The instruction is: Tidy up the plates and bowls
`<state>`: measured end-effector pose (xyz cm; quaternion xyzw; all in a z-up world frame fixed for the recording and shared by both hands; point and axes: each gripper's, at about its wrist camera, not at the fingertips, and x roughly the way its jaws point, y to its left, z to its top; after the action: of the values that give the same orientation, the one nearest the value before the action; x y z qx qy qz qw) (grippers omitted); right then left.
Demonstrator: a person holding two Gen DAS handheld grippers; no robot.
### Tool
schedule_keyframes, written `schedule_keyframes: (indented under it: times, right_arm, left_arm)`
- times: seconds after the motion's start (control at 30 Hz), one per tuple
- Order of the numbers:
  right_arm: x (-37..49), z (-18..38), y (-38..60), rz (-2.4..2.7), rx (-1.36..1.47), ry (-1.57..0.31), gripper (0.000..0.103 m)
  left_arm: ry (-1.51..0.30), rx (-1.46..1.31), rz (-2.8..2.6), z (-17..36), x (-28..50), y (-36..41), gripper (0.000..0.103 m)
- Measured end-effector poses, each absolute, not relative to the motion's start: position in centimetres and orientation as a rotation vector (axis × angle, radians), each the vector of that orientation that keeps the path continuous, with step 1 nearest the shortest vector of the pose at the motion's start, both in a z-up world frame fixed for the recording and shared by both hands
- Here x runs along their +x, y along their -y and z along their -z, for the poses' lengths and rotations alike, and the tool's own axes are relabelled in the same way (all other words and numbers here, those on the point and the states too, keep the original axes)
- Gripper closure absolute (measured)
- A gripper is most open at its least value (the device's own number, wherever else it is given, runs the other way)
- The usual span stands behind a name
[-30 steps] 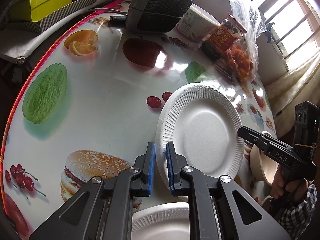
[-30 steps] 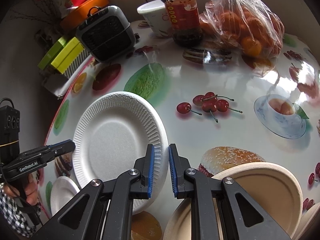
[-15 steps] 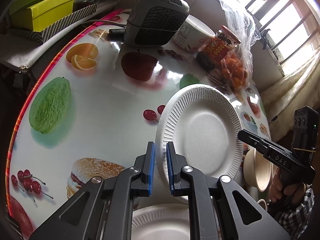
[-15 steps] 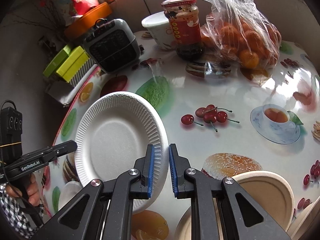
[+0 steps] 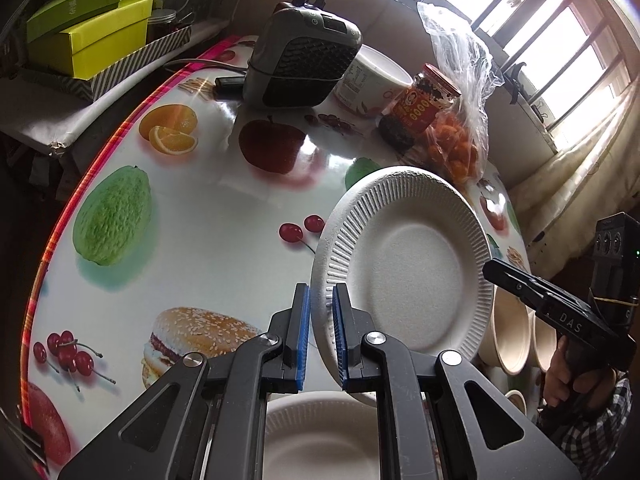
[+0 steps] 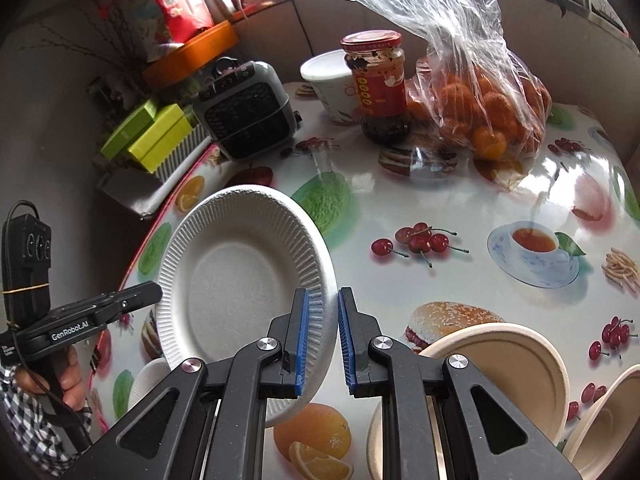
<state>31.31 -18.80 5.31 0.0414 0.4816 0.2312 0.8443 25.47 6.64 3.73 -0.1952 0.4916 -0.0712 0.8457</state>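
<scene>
A white ribbed paper plate (image 5: 412, 264) hangs tilted above the fruit-print table (image 5: 192, 216), held at opposite rims by both grippers. My left gripper (image 5: 320, 308) is shut on its left rim, and in the right wrist view its fingers (image 6: 152, 292) reach the plate (image 6: 240, 276) from the left. My right gripper (image 6: 322, 308) is shut on the other rim; its fingers (image 5: 500, 272) come in from the right in the left wrist view. A second white plate (image 5: 320, 432) lies below the left gripper. Beige bowls (image 6: 508, 356) sit under the right gripper.
A grey heater (image 5: 300, 68), a white tub (image 5: 372, 80), a red-labelled jar (image 6: 378, 84) and a bag of oranges (image 6: 476, 108) stand at the back of the table. Green boxes (image 5: 92, 40) lie on a shelf beyond the table's pink edge (image 5: 80, 196). More beige bowls (image 5: 508, 340) are at the right.
Both grippers have risen together with the white plate between them. The table and the things on it look farther away. The grip on both rims is the same.
</scene>
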Motion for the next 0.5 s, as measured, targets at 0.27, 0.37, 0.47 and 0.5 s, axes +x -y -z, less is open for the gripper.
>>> schedule_keyframes:
  times: [0.27,0.37,0.47,0.5]
  right_arm:
    - [29.2,-6.3,18.4,-0.506,0.091,-1.002,0.088]
    - [28.2,-6.5,18.1,-0.515,0.091,-1.000,0.088]
    - [27.2,-6.5,17.7,-0.522,0.093,-0.999,0.088]
    - [26.8,-6.5,17.6,-0.526,0.093,-0.999,0.088]
  left_arm:
    - [-1.017,-0.407,0.145,-4.7,23.5,-7.1,0.091]
    - [-1.013,-0.406,0.142,-4.9,22.5,-7.4,0.091]
    - [-1.015,-0.400,0.138,-4.8,21.4,-7.7,0.091]
    - [-1.017,-0.399,0.137,-4.7,21.1,-7.8,0.091]
